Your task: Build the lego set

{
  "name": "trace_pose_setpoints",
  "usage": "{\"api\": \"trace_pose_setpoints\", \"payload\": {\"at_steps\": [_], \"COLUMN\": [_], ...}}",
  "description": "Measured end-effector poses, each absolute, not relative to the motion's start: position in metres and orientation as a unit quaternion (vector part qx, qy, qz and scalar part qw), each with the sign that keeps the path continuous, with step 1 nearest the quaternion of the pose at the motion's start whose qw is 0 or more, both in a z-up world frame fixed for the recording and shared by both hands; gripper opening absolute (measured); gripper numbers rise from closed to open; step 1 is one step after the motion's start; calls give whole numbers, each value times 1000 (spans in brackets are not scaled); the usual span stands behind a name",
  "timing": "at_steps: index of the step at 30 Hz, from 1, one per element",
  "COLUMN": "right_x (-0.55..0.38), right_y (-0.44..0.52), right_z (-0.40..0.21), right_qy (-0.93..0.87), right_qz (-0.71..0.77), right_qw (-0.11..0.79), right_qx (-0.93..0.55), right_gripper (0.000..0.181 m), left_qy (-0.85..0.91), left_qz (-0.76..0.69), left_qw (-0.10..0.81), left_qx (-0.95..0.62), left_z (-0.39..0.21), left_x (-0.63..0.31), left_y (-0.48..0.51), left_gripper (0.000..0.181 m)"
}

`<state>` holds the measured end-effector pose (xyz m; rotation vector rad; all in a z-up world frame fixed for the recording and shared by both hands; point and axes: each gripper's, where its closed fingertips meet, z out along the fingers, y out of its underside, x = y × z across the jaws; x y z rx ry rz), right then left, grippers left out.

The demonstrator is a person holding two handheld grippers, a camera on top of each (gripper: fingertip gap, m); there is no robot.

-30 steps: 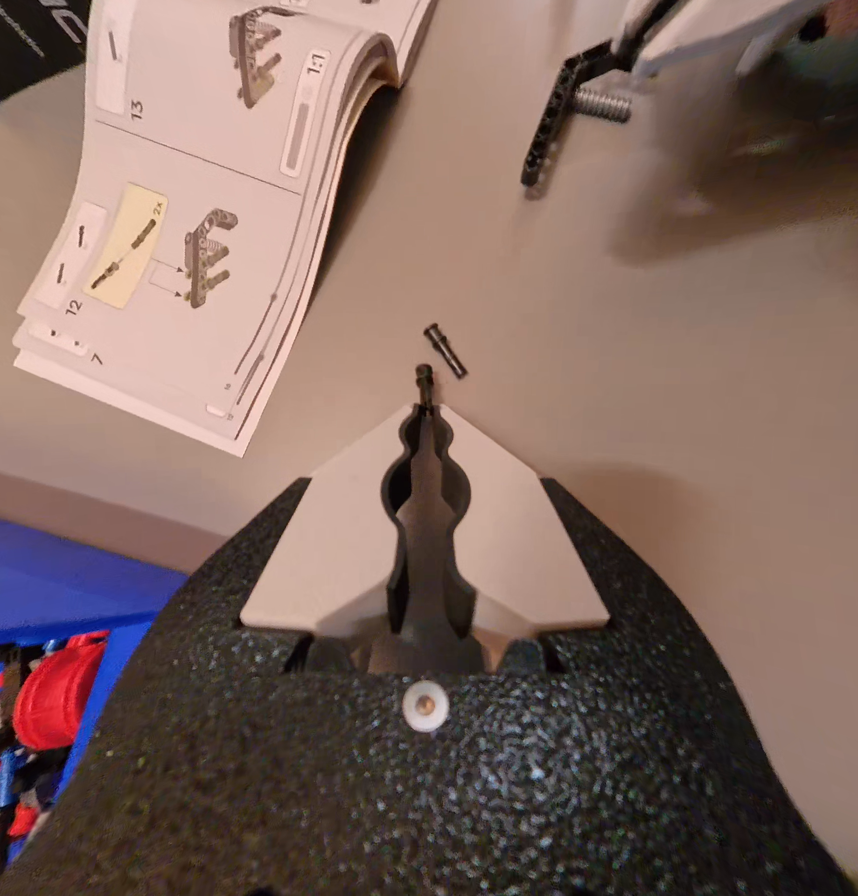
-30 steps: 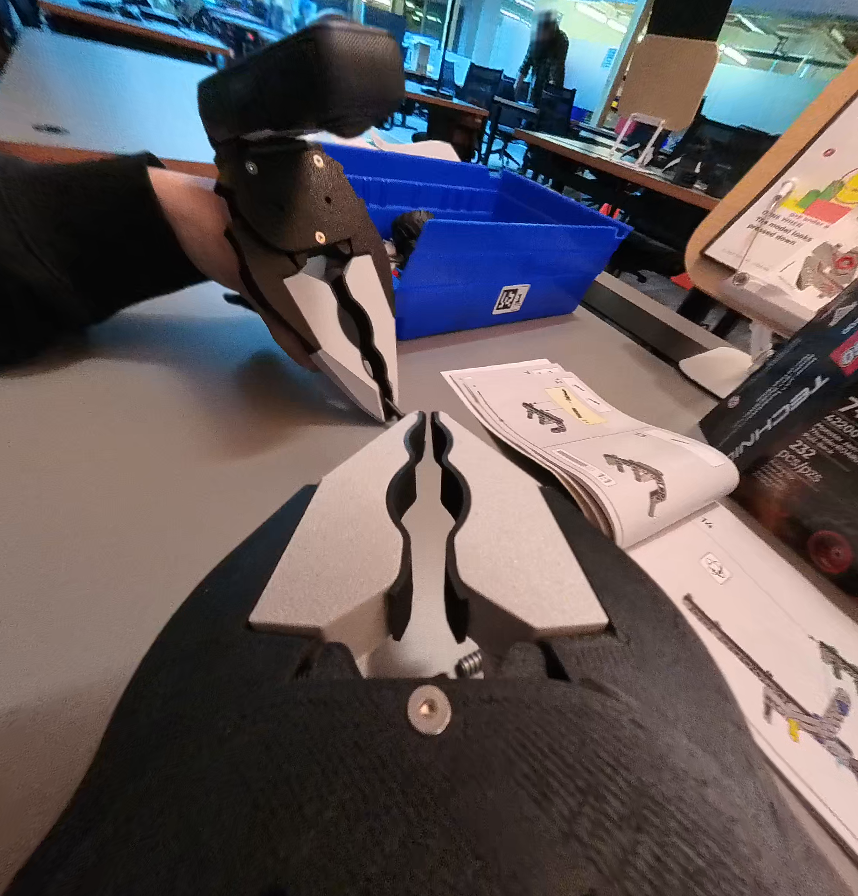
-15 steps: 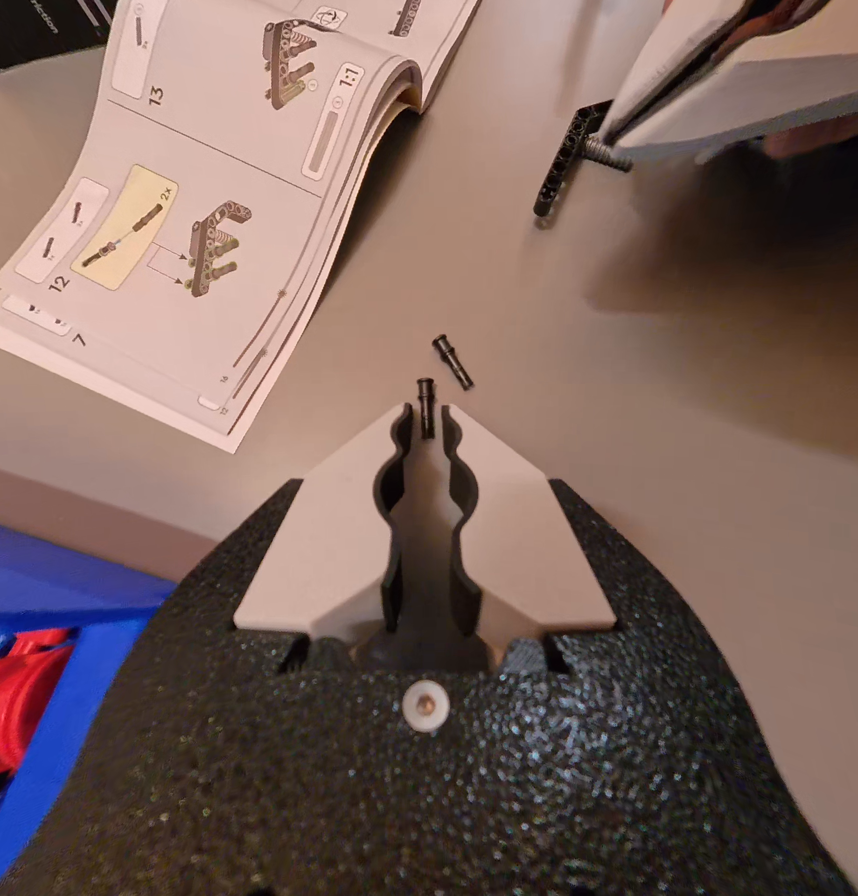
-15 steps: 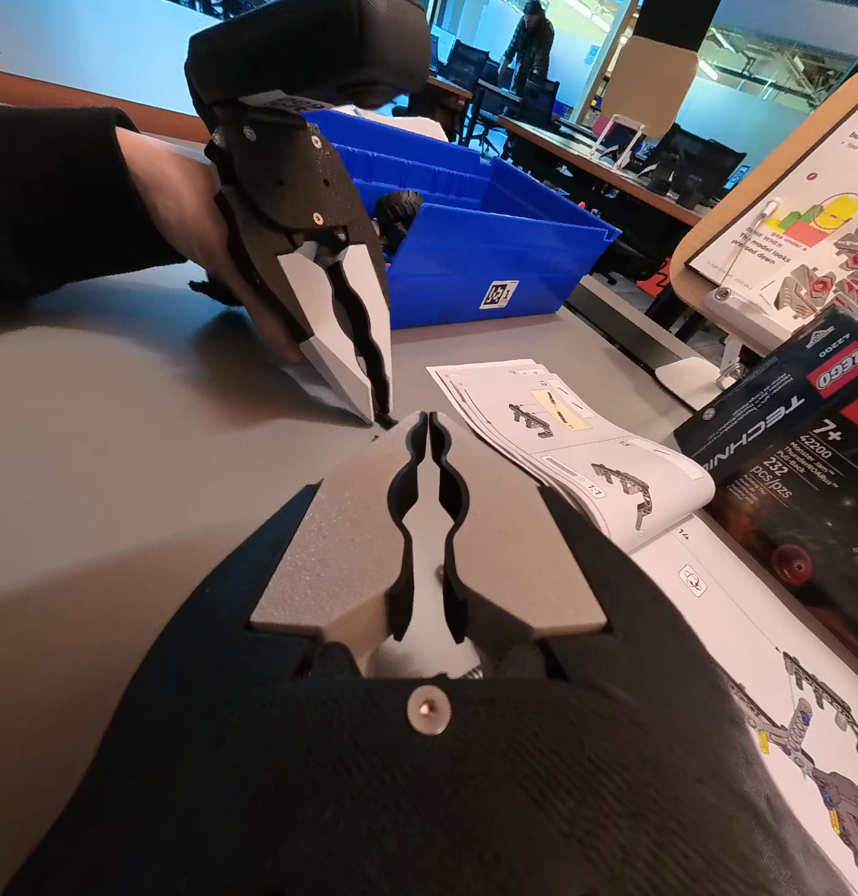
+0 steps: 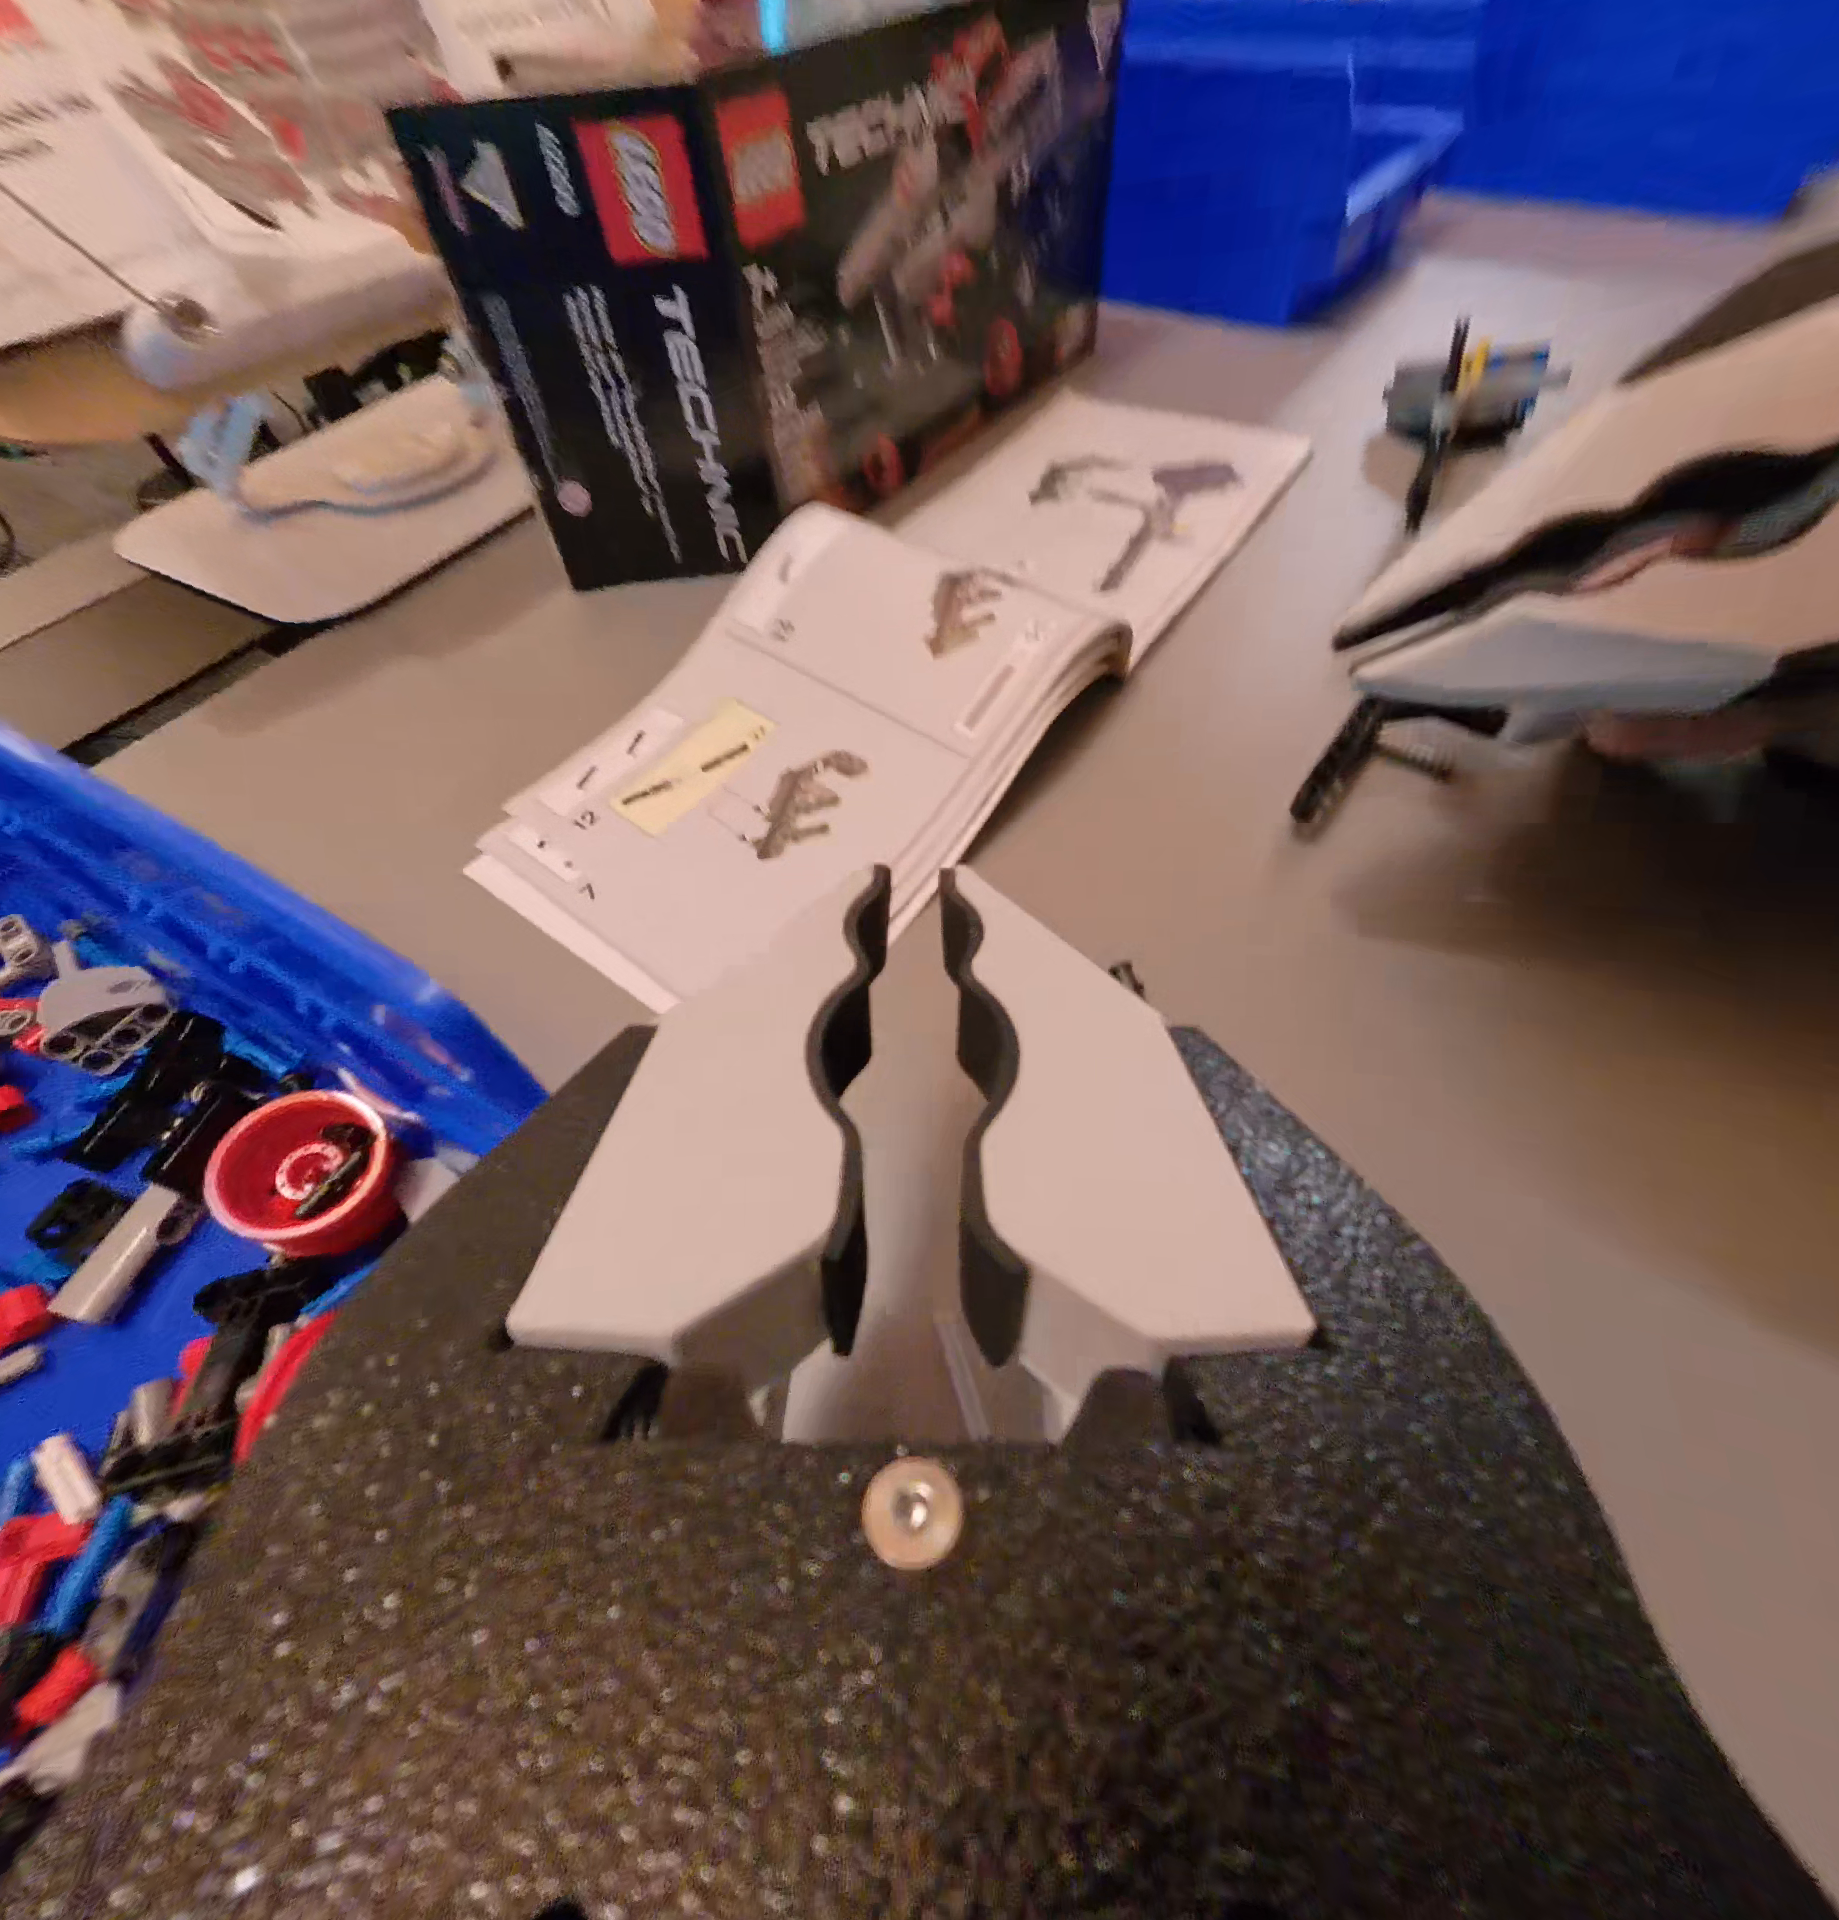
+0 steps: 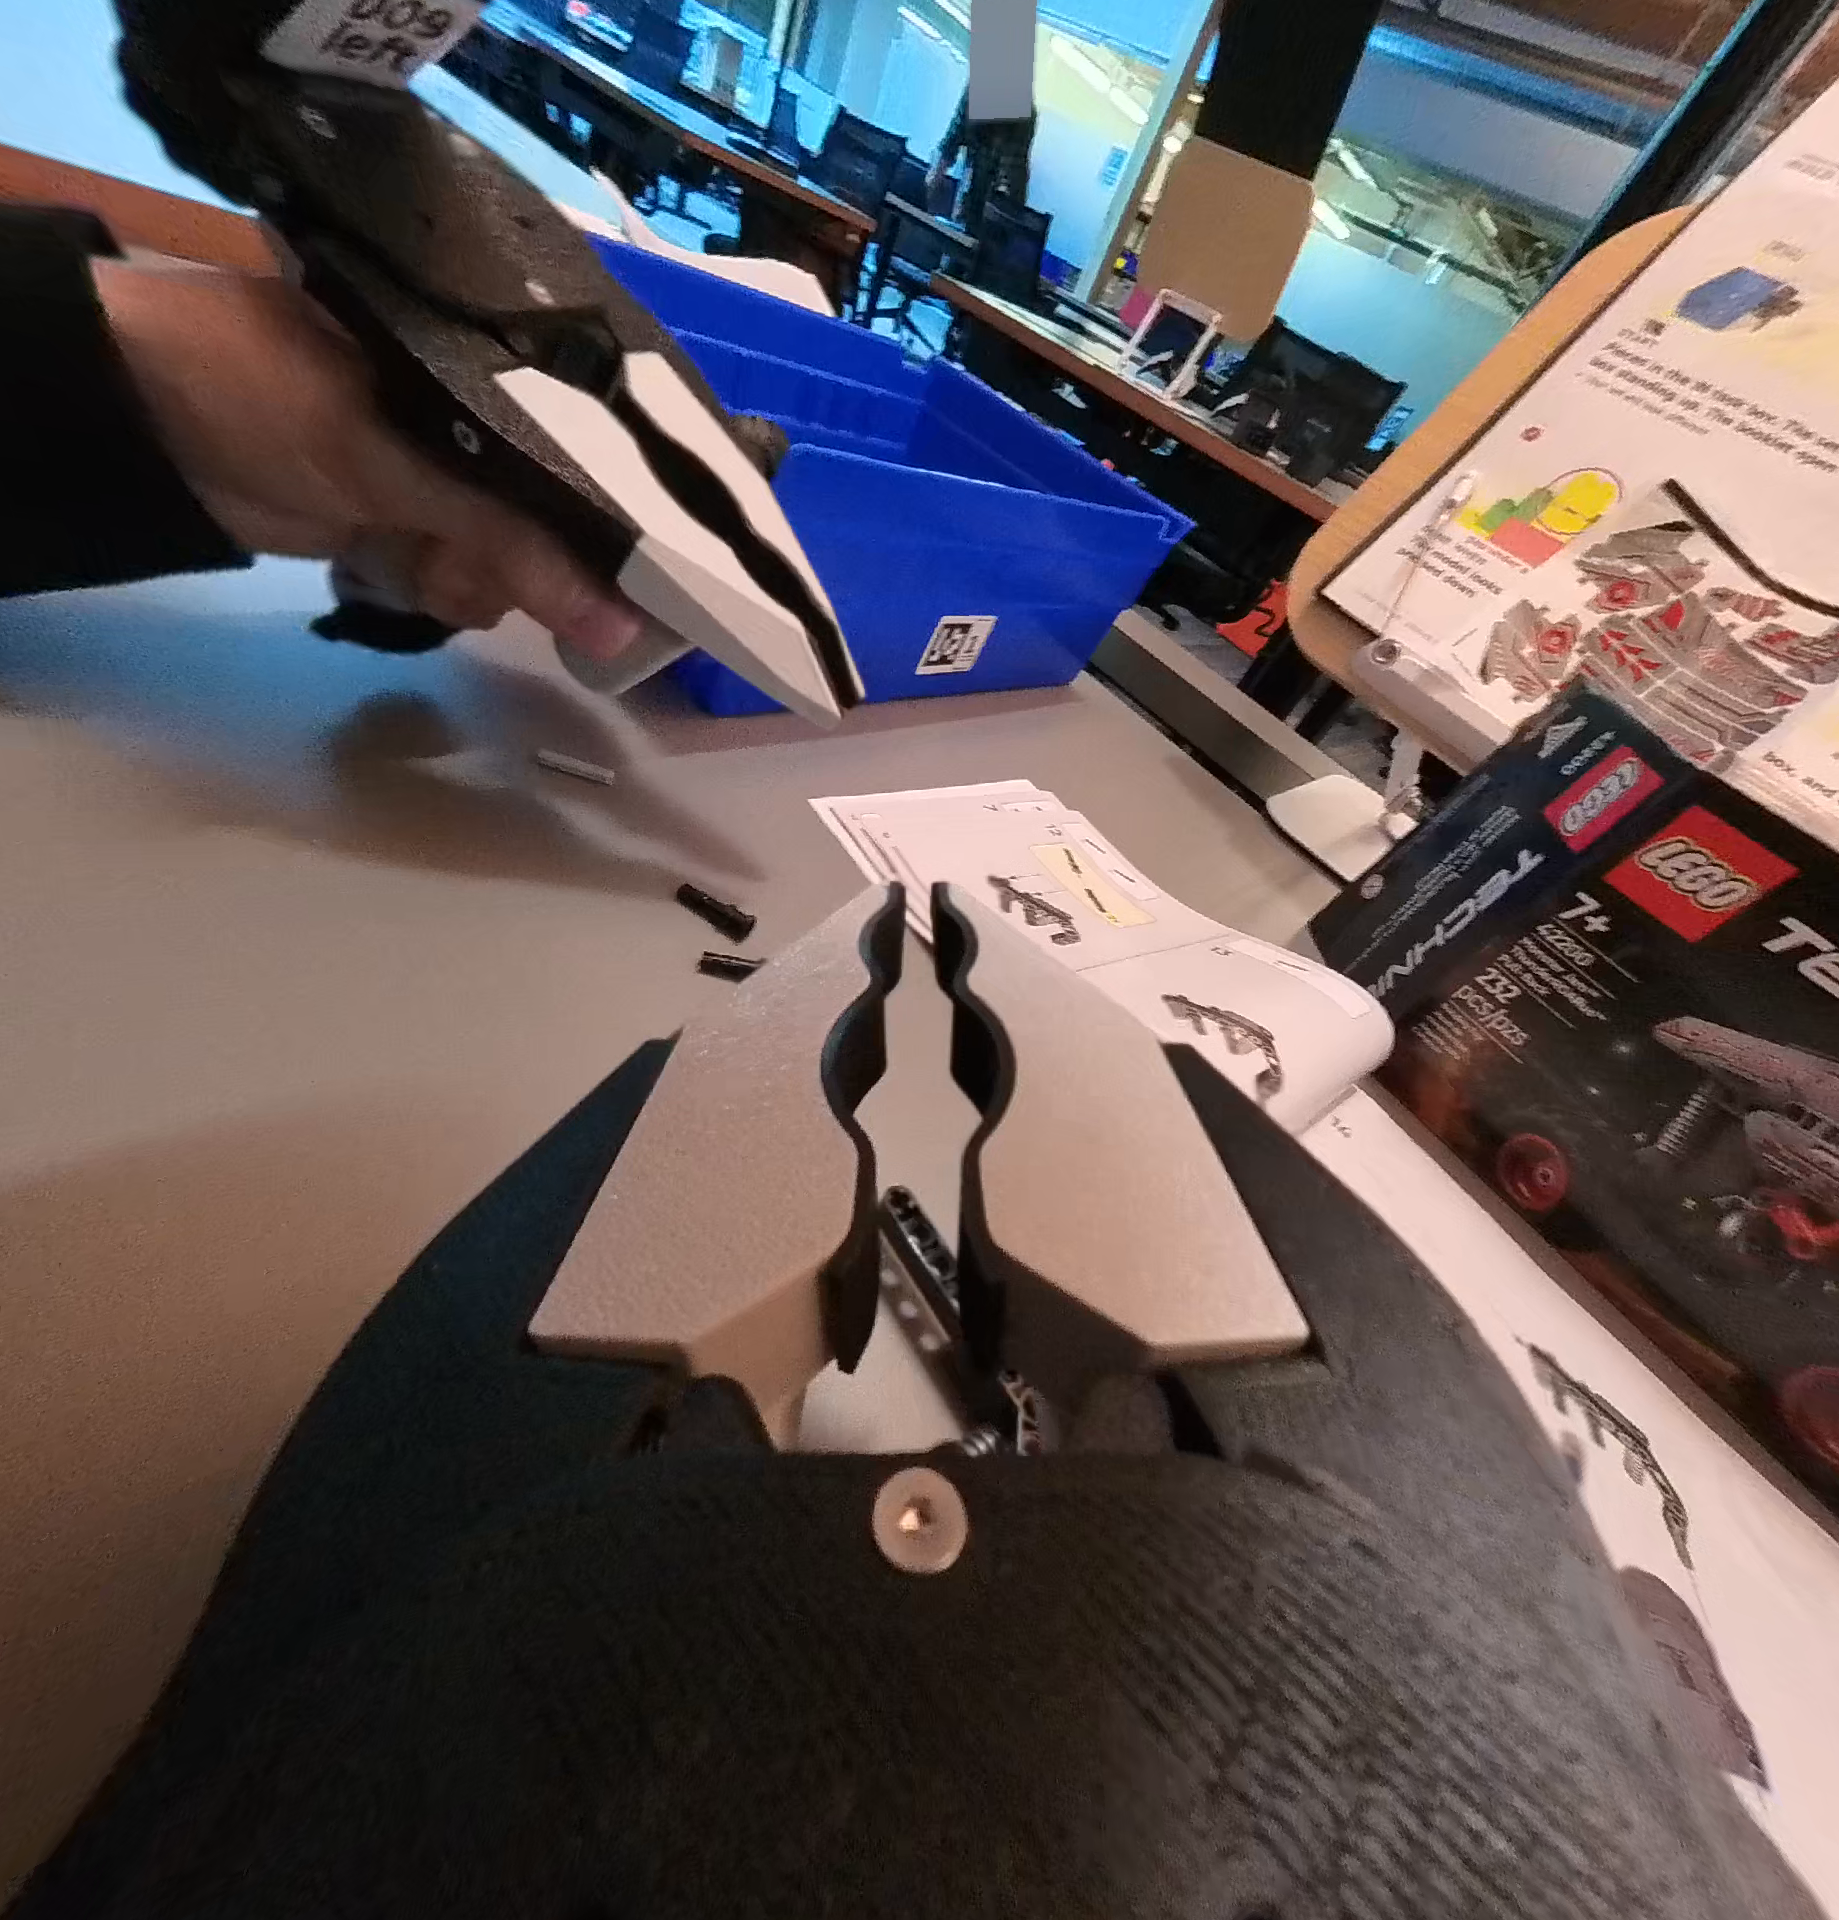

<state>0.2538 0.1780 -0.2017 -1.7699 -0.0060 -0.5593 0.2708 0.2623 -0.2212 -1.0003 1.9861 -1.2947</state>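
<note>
- The left hand-held gripper is seen released, a narrow gap between its tips, nothing gripped.
- The right hand-held gripper is slightly parted at the tips; a black beam is glimpsed below its fingers, but whether it is gripped cannot be told.
- Two black pins lie on the bench, near the open instruction booklet.
- The blue bin of parts is cut off at the left edge.

Two short black pins flat on grey table, apart; black holed beam leaning nearby.
</note>
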Motion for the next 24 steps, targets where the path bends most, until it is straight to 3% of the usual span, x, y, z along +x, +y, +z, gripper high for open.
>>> {"api": "trace_pose_setpoints", "payload": {"at_steps": [24], "right_x": [250], "right_y": [183], "right_z": [-209], "right_qy": [-36], "right_qz": [-269], "right_qw": [576], "right_qx": [-771], "right_gripper": [0], "left_qy": [648], "left_qz": [-475], "left_qw": [410], "left_qx": [-431], "left_z": [-192], "left_x": [282], "left_y": [299], "left_gripper": [0]}}
